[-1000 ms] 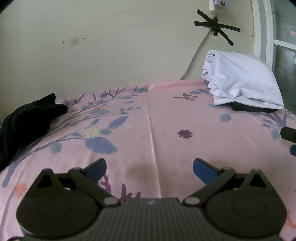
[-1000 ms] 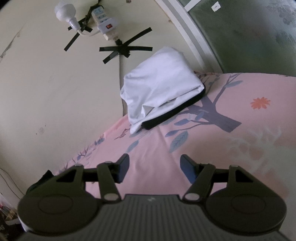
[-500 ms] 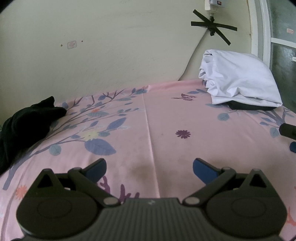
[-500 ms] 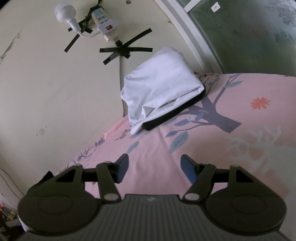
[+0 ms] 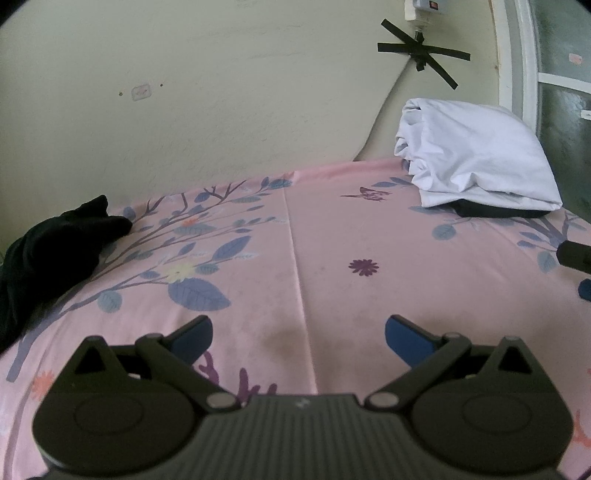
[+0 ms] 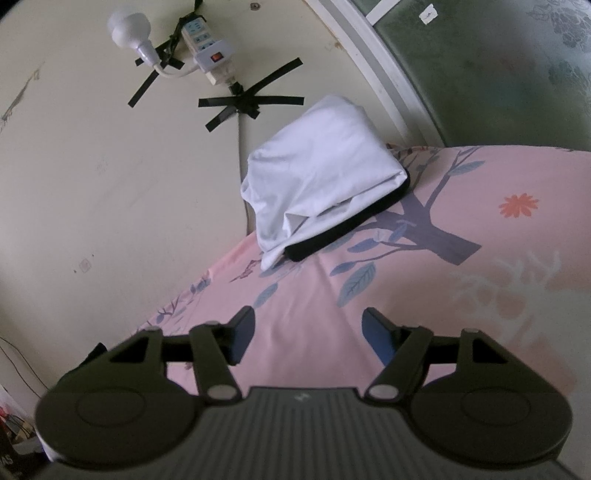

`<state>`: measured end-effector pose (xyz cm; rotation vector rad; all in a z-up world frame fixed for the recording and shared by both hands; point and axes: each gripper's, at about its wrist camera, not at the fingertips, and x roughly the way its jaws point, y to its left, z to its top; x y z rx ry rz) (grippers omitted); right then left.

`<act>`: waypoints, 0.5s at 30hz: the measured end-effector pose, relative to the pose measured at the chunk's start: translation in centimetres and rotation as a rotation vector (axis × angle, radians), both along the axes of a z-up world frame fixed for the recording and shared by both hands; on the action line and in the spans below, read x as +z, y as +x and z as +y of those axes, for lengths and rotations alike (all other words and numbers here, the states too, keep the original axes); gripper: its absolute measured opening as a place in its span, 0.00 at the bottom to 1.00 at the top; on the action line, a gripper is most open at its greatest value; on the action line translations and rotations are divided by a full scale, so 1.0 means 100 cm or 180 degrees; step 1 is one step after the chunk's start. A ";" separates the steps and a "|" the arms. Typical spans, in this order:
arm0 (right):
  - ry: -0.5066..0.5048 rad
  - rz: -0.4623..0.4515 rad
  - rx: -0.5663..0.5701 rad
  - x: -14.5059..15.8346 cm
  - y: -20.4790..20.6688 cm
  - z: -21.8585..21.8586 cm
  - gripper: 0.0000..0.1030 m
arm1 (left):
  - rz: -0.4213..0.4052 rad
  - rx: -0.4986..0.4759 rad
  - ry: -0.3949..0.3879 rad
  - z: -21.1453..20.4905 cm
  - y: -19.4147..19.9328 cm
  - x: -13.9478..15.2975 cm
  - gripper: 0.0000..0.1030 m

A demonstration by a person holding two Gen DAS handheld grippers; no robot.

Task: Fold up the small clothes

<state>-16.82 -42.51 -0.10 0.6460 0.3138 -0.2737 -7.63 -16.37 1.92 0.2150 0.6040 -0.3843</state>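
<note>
A crumpled black garment [image 5: 55,247] lies at the left edge of the pink floral bed sheet [image 5: 295,266]. A folded white garment [image 5: 476,166] rests on a folded black one [image 5: 491,212] at the far right by the wall; the white garment [image 6: 321,173] and the black one under it [image 6: 354,229] also show in the right wrist view. My left gripper [image 5: 298,338] is open and empty over the bare sheet. My right gripper [image 6: 308,336] is open and empty above the sheet [image 6: 424,295], short of the pile. Its tip [image 5: 576,254] shows at the right edge of the left wrist view.
A cream wall [image 5: 221,110] runs along the far side of the bed. A power strip [image 6: 208,48] with a bulb [image 6: 127,27] is taped to it above the pile. A window frame [image 6: 384,70] stands at the right.
Both views shifted only slightly; the left gripper drifted a little to the right. Both grippers stay open and empty, and the clothes have not moved.
</note>
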 end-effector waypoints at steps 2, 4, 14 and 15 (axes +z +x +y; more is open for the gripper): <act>0.0000 -0.0001 -0.0002 0.000 0.000 0.000 0.67 | -0.0003 -0.0009 0.0006 0.000 0.000 0.000 1.00; 0.0003 -0.0002 -0.0002 0.000 0.000 0.000 0.67 | -0.0008 -0.0017 0.0012 0.000 0.000 -0.001 1.00; 0.0016 -0.0015 -0.0029 0.001 -0.001 0.000 0.68 | -0.0033 -0.0051 0.0039 -0.001 -0.002 -0.001 1.00; 0.0017 -0.0019 -0.0037 0.001 -0.001 0.000 0.68 | -0.0033 -0.0050 0.0039 -0.001 -0.002 -0.001 1.00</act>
